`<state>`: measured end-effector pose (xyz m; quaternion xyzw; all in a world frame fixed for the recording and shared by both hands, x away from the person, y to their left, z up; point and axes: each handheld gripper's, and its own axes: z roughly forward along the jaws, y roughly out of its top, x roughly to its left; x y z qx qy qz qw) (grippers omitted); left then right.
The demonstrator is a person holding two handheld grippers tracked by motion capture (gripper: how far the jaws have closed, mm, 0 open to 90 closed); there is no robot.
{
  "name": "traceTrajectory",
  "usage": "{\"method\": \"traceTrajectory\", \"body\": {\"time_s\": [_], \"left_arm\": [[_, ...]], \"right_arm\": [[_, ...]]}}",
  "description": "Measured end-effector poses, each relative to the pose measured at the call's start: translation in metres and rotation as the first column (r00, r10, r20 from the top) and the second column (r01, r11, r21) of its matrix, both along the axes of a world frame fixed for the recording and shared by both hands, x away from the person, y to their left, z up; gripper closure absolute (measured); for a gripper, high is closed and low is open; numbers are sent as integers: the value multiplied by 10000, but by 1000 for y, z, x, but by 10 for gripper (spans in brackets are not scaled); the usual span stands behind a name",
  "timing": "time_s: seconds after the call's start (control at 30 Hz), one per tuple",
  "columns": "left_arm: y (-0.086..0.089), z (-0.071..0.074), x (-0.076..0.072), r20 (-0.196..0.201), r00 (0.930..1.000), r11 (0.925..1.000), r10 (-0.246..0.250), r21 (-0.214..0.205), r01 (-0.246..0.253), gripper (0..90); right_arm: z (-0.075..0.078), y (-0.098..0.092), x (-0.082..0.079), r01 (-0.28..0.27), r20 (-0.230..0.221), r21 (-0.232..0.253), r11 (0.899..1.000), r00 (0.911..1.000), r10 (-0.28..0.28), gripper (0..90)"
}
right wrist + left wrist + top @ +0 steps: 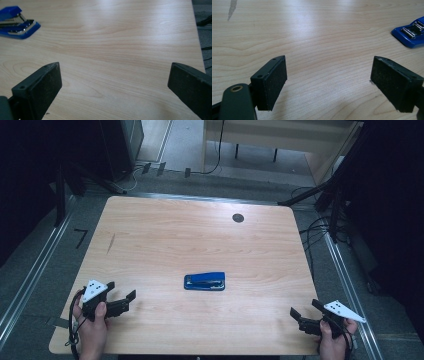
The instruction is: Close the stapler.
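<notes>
A blue stapler point(204, 281) lies on its side near the middle of the wooden table point(190, 235), its metal parts showing. My left gripper point(121, 290) rests at the table's front left corner, held by a hand, jaws wide apart with nothing between them. In the left gripper view the stapler point(410, 33) sits far off at the upper right. My right gripper point(306, 308) sits at the front right corner, also open and empty. The right gripper view shows the stapler point(16, 23) at its upper left, well away from the jaws.
A small dark round mark point(238, 218) sits near the table's far edge. A thin dark streak point(110, 243) marks the left part of the tabletop. Cables point(315, 232) trail on the floor to the right. Metal rails run along both sides of the table.
</notes>
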<state>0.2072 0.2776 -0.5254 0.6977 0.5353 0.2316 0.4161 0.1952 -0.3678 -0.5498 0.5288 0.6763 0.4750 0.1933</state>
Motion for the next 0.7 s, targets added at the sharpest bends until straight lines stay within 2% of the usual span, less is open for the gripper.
{"method": "traceTrajectory", "body": {"time_s": [0.13, 0.3, 0.53, 0.7], "left_arm": [[-2, 0, -1, -44, 9994, 9994, -338, 69, 338, 142], [-3, 0, -2, -38, 9997, 9997, -225, 128, 225, 139], [-2, 0, 0, -28, 9999, 9999, -128, 35, 128, 135], [-2, 0, 1, -44, 10000, 10000, -24, 69, 24, 136]], "right_arm": [[-2, -6, -4, 194, 139, 431, 9989, 9997, -200, 0], [-2, -12, -9, 504, 298, 472, 9976, 9982, -519, 0], [-2, -10, -12, 467, 274, -13, 9989, 9985, -466, 0], [-2, -4, -9, 389, 276, 228, 9990, 9988, -396, 0]]}}
